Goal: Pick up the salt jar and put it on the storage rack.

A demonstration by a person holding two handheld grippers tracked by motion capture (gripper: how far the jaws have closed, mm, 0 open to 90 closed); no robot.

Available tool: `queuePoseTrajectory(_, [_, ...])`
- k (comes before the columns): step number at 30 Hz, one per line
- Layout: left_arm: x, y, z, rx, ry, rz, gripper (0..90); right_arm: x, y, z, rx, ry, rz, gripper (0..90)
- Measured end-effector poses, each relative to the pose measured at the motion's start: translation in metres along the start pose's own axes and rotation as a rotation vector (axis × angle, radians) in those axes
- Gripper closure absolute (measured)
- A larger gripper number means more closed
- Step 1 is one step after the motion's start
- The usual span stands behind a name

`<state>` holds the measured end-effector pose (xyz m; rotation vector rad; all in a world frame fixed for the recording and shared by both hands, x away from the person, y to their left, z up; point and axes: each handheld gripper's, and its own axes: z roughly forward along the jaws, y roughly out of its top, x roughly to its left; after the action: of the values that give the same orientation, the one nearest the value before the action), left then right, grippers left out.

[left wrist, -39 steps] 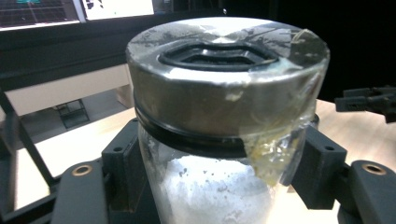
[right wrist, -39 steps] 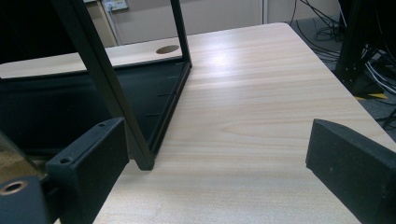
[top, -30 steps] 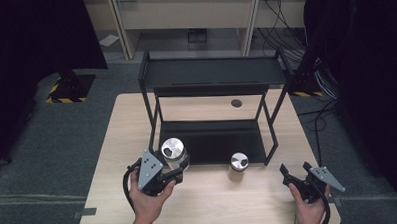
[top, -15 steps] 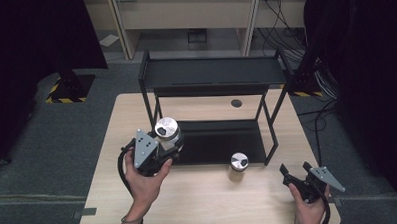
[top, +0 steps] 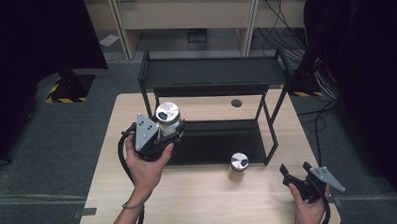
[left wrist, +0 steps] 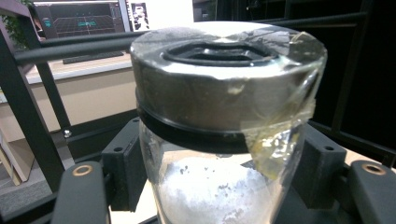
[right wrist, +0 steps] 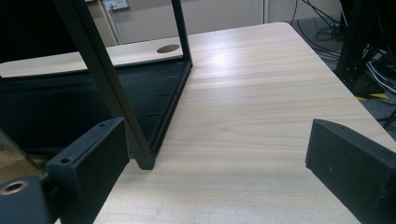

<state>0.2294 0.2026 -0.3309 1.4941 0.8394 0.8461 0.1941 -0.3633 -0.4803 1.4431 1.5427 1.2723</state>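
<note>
Pale wood table, black shelf rack at its back. Left tool pinches a glass jar of white powder, raised by the rack's left post — a carry, likely. Next: clear the frame, set it level. Right tool rests spread, idle; a second jar stands on the table.

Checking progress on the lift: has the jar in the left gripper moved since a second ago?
Yes. The jar has moved away from the table's near edge, toward the rack.
</note>
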Motion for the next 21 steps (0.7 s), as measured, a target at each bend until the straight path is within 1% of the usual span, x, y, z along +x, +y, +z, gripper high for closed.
queuePoseTrajectory(10, [0.005, 0.017, 0.005, 0.0, 0.01, -0.006, 30.5, 0.0, 0.001, 0.0, 0.003, 0.0, -0.002, 6.4])
queuePoseTrajectory(21, [0.007, 0.035, 0.008, -0.009, 0.015, 0.004, 30.5, 0.001, 0.001, 0.001, 0.006, -0.001, -0.008, 6.5])
